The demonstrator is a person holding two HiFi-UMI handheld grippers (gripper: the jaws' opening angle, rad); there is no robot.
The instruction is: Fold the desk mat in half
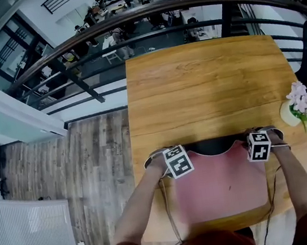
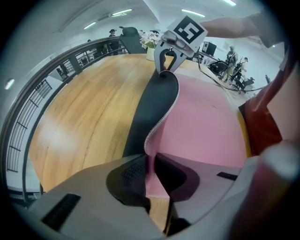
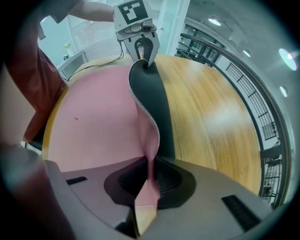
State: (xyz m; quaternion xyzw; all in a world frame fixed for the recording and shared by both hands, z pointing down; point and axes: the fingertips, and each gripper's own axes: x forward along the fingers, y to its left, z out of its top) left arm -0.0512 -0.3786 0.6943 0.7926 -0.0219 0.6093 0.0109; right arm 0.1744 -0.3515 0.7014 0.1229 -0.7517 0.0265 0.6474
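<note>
Now, soft pink desk mat w/ black underside (image 1: 220,186) sits at near edge of light wooden table (image 1: 205,88). Far edge is raised off the wood, sagging btwn corners, black side showing, pale stitching along rim. Left hand-held gripper (image 2: 150,171) is nearly closed, pinching far-left corner; right hand-held gripper (image 3: 149,176) likewise pinches far-right corner.
</note>
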